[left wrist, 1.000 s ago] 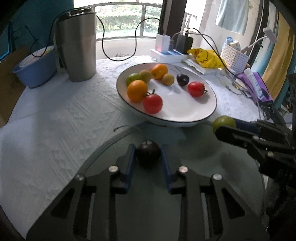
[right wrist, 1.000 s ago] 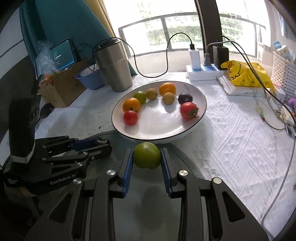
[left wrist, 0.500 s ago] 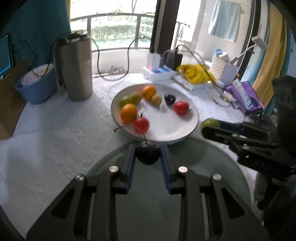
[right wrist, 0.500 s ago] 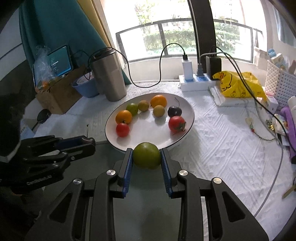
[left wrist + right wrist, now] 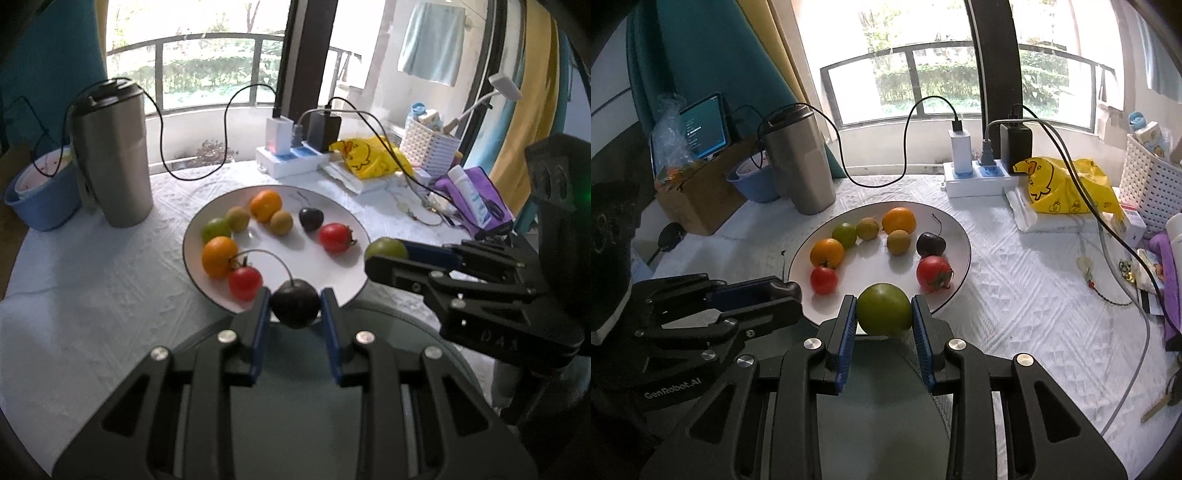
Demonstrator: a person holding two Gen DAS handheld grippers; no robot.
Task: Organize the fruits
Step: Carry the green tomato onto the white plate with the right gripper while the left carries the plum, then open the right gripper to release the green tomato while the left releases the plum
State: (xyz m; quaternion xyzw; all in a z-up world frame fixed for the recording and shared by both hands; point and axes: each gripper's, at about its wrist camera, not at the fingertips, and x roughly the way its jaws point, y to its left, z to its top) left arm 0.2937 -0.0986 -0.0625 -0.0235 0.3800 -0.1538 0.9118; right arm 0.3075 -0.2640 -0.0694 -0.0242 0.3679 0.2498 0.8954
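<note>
the left claw (image 5: 295,308) is clenched on a dark cherry (image 5: 294,302), the right claw (image 5: 884,312) on a green fruit (image 5: 884,309). both hang over the plate (image 5: 956,236) at its 6 o'clock rim, likely to join the matching fruits there.

A home: balcony window (image 5: 942,81), hanging towel (image 5: 430,42) (laundry), cluttered table (image 5: 1015,295)
</note>
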